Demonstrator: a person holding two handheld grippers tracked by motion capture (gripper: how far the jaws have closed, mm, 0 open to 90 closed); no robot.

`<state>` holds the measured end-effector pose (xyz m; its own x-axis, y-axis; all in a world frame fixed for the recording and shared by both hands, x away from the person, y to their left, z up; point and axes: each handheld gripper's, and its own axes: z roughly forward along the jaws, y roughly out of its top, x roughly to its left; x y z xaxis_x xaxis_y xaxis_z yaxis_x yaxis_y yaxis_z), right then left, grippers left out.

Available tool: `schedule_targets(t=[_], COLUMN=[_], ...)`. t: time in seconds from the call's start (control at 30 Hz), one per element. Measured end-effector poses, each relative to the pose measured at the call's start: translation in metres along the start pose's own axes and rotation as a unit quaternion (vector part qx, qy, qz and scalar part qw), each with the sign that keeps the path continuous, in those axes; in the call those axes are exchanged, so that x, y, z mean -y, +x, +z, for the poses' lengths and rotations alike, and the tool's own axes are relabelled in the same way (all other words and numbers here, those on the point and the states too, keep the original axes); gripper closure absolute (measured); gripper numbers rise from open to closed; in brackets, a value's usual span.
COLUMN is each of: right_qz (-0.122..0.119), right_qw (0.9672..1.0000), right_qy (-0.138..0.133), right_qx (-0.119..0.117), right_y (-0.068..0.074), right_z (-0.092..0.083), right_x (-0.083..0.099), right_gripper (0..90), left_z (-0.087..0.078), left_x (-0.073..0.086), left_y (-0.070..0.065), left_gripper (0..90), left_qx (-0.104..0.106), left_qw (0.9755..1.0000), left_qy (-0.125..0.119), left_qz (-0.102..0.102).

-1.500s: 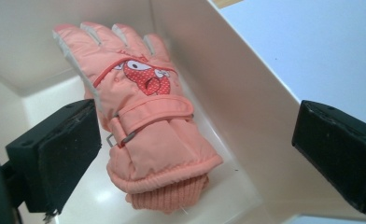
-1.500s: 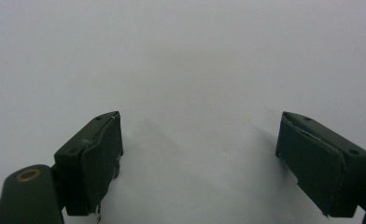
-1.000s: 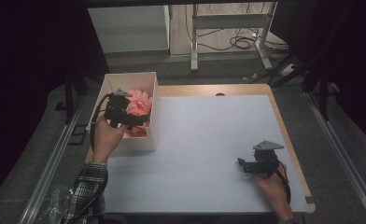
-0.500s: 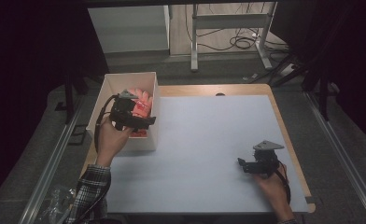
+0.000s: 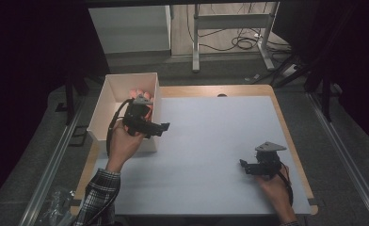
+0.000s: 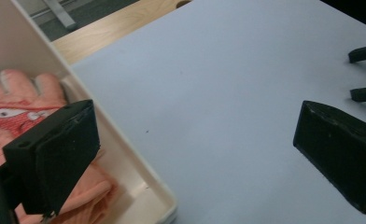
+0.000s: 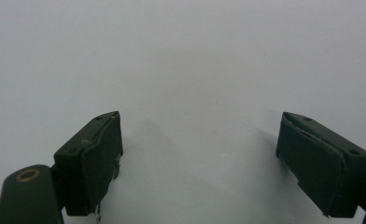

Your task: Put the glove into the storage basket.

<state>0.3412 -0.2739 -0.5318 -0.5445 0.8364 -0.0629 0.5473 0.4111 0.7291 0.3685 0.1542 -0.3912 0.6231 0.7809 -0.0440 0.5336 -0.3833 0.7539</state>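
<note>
In the high view the left gripper (image 5: pixel 163 126) is held above the right wall of a white box (image 5: pixel 99 111) that stands at the left edge of the surface (image 5: pixel 211 141), its jaws pointing out over the pale sheet to the right. The left gripper view shows those jaws spread wide with nothing between them: one black jaw stands over the inside of the box, the other over the bare surface, and the box wall runs between them. Inside the box lies a pink glove (image 6: pixel 13 100) with a cartoon eye printed on it, fingers pointing toward the far wall; part of it is hidden behind the near jaw, and it looks bunched with more pink cloth toward the near corner. In the high view the glove (image 5: pixel 136 93) peeks out as a pink patch just beyond the left gripper. The right gripper (image 5: pixel 243 165) sits low over the surface near the front right corner, well apart from the box, held in the person's right hand (image 5: pixel 276 184). Its own view shows both jaws wide apart above plain white surface, holding nothing. A plaid sleeve (image 5: pixel 98 193) covers the left forearm at the bottom edge
</note>
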Motion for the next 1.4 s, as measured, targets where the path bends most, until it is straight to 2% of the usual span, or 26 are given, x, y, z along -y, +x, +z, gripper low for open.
schedule_targets(t=[0.33,0.47,0.73,1.13,1.4], right_qz=[0.000,0.000,0.001,0.000,0.000], right_qw=[1.0000,1.0000,1.0000,1.0000,1.0000], right_qy=[0.000,0.000,0.001,0.002,0.001], right_qx=[0.000,0.000,0.000,-0.001,0.000], right_y=[0.000,0.000,0.000,0.000,0.000], right_z=[0.000,0.000,0.000,0.000,0.000], right_x=[0.000,0.000,0.000,0.000,0.000], right_gripper=[14.8,14.8,14.9,14.8,14.8], left_z=[0.019,0.030,0.046,0.066,0.077], left_x=[-0.003,-0.004,-0.002,0.013,0.028], left_y=[-0.027,-0.042,-0.062,-0.082,-0.087], left_gripper=[0.6,0.6,0.6,0.7,0.7], left_qx=[0.033,0.052,0.077,0.099,0.100], left_qw=[0.9992,0.9981,0.9959,0.9933,0.9932], left_qy=[-0.002,-0.003,-0.003,0.000,0.006], left_qz=[0.023,0.034,0.047,0.060,0.061])
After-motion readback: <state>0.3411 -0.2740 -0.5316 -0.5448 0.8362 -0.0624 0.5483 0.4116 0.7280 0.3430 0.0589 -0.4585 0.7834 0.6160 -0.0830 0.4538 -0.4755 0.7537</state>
